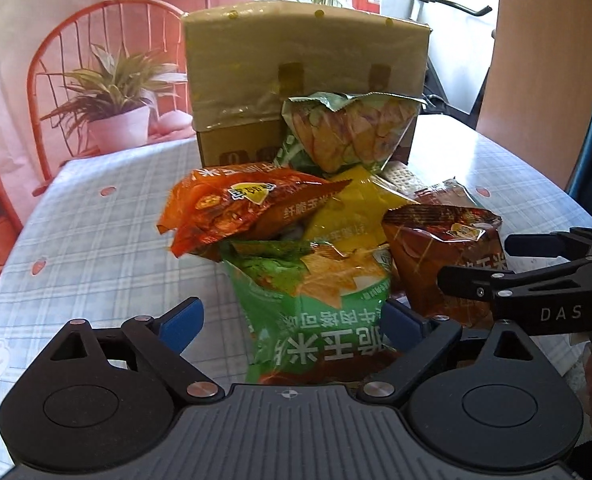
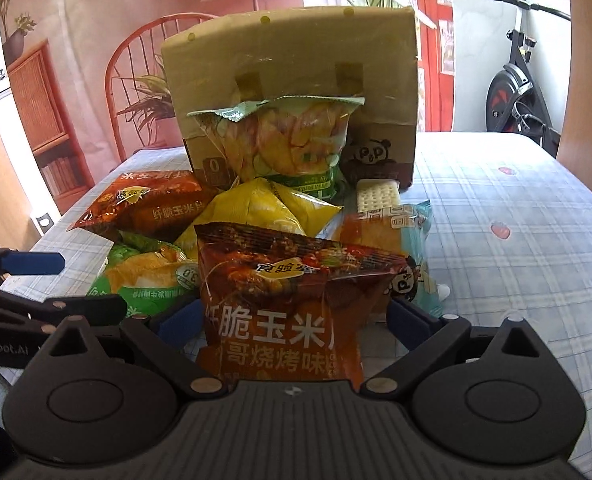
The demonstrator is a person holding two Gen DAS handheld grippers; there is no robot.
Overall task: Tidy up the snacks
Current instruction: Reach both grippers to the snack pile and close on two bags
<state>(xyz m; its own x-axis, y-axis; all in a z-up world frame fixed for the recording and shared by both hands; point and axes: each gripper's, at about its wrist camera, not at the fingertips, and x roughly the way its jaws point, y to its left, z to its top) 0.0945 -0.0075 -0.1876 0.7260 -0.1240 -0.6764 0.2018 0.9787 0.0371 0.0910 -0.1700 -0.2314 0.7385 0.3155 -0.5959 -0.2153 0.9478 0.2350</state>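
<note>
A pile of snack bags lies on the plaid tablecloth [image 1: 108, 248] in front of an upright cardboard box [image 1: 307, 60] [image 2: 292, 60]. My left gripper [image 1: 294, 322] is open, and a green corn-chip bag [image 1: 307, 312] stands between its blue pads [image 1: 184, 322] without being pressed. My right gripper [image 2: 294, 320] is open around a red-brown barbecue chip bag [image 2: 280, 312] [image 1: 443, 256]. An orange bag [image 1: 248, 208] [image 2: 144, 208] and a yellow bag [image 1: 347, 208] [image 2: 264, 208] lie on the heap. Another green bag [image 2: 284, 140] leans on the box. Each gripper shows at the edge of the other's view.
A cracker pack [image 2: 375, 196] and a teal-edged packet [image 2: 415, 220] lie right of the pile. Beyond the far table edge are a red chair [image 1: 56, 64] and a potted plant [image 1: 116, 120]. An exercise bike [image 2: 515, 92] stands at the back right.
</note>
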